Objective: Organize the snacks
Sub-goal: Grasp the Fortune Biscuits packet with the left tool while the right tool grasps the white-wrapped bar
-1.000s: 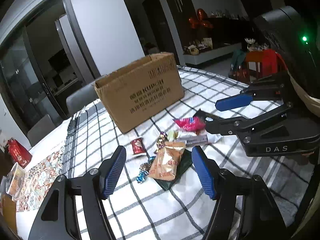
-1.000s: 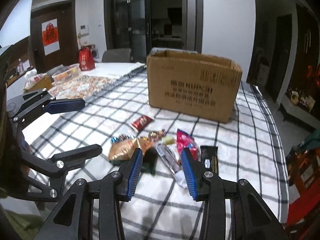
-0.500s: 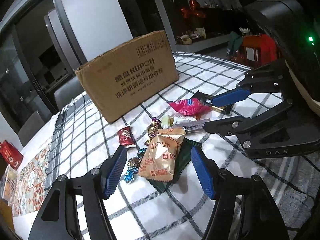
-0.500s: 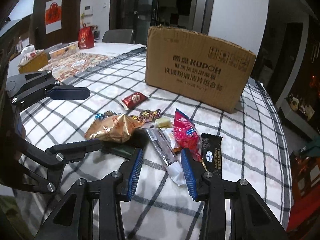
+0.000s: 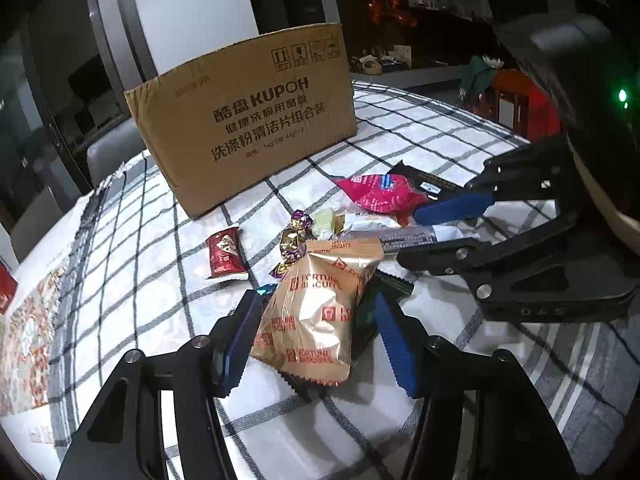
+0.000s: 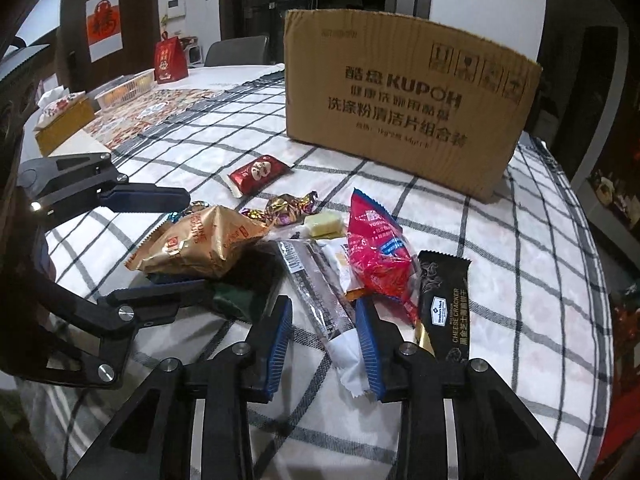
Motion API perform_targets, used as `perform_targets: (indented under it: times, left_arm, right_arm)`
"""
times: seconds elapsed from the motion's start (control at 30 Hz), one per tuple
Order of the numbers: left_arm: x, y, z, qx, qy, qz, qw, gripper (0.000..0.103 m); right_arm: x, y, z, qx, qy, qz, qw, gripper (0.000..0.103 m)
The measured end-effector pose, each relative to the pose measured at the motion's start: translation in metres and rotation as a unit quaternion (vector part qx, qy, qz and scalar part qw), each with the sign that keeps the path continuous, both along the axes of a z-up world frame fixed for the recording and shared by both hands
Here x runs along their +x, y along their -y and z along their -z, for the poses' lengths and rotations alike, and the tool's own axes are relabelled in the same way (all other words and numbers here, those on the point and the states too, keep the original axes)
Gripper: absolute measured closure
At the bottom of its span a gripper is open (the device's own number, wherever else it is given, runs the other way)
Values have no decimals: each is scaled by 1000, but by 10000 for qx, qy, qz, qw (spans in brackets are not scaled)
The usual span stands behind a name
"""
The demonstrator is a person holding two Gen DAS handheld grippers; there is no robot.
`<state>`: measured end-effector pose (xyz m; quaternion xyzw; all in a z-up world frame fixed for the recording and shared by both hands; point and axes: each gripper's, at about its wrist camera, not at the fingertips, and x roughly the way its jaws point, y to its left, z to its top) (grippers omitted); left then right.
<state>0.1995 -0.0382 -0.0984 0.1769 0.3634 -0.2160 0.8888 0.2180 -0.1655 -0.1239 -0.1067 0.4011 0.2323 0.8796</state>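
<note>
A pile of snacks lies on the checked tablecloth before a brown cardboard box [image 5: 244, 128] [image 6: 404, 120]. My left gripper [image 5: 316, 340] is open, its fingers on either side of a gold biscuit bag [image 5: 316, 312] [image 6: 200, 248] that lies on a dark green packet [image 6: 236, 300]. My right gripper [image 6: 324, 344] is open around the near end of a long grey-and-white wrapped bar [image 6: 320, 304] [image 5: 404, 236]. Beside it lie a red pouch [image 6: 376, 252] [image 5: 380, 194] and a black cheese cracker pack [image 6: 448, 304]. Wrapped candies [image 6: 288, 208] and a small red packet [image 6: 258, 172] [image 5: 224, 252] lie nearer the box.
On the far left of the table stand a red gift bag [image 6: 170, 60], a wicker basket [image 6: 124, 92] and a tissue box [image 6: 60, 120] on a patterned mat. A grey chair [image 6: 236, 52] stands behind the table. The table edge curves away at the right.
Both grippers have moved down and forward into the snack pile. The left now straddles the gold bag and the right straddles the long bar; both stay open.
</note>
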Motion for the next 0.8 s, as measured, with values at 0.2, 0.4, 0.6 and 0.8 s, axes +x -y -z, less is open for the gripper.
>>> perform_targets:
  times: [0.2,0.4,0.6,0.8]
  left_arm:
    - [11,-1,2,-221,-249,-160,9993,53]
    - [13,-2,2,-340,-342,-275,9985,59]
    - [9,-2,-1,-396,-343,-300,9982,61]
    - [2,-3,-8,-470,-302,-341,9979,62]
  right_arm:
    - [9,4,5,195,-205,63,9996,69]
    - [10,3,6,178,-221,49,9996,72]
    - [5,3,2,185,-146,12,9997,81]
    - [-8,0,-8,154,39,-55,9999,83]
